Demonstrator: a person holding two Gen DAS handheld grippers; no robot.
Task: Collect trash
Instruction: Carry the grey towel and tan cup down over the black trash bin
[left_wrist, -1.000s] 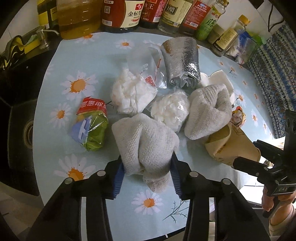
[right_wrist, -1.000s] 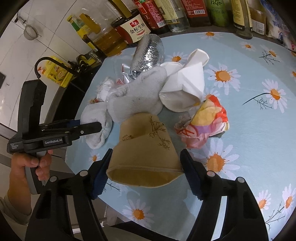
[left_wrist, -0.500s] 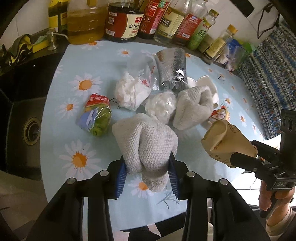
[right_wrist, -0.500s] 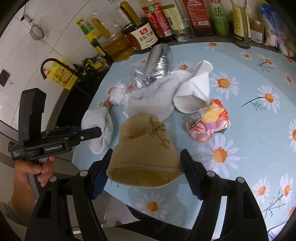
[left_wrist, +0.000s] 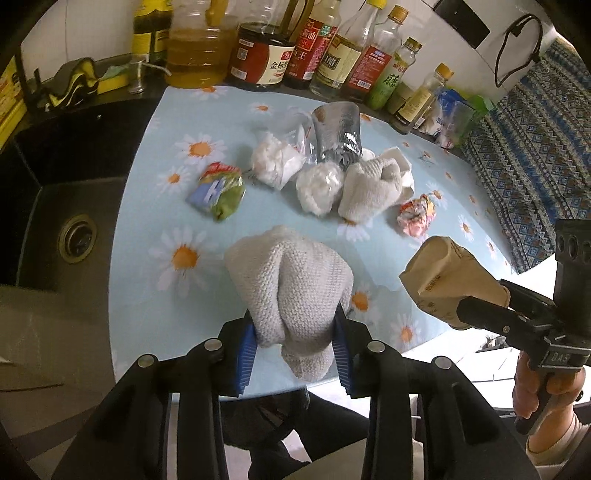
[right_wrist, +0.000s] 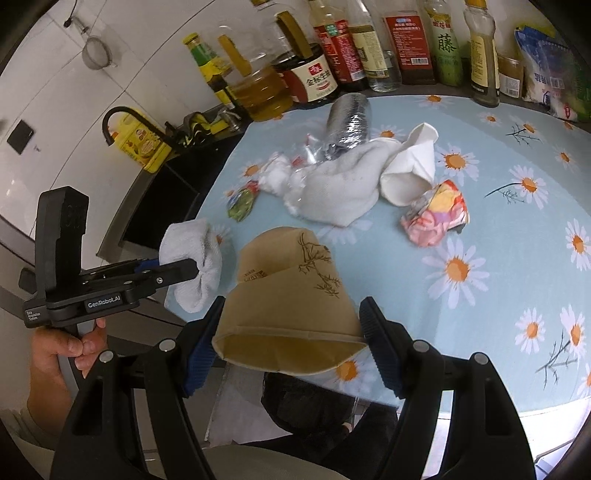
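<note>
Already my left gripper (left_wrist: 293, 341) was closing on a grey knitted glove (left_wrist: 291, 284), its blue pads pinching the bundle above the near edge of the daisy tablecloth (left_wrist: 155, 229). My right gripper (right_wrist: 291, 350) clamped a flattened brown paper cup (right_wrist: 291, 295) across its rim, also over that near edge. Farther in on the cloth lay a second glove (left_wrist: 369, 188), a crumpled colourful wrapper (left_wrist: 417, 218), a green snack packet (left_wrist: 219, 190) and a silver foil bag (left_wrist: 338, 134).

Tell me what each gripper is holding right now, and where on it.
Left gripper, jaws closing, pinches the knitted cloth wad near its lower end. Right gripper clamps the flattened brown paper cup across its open rim.
</note>
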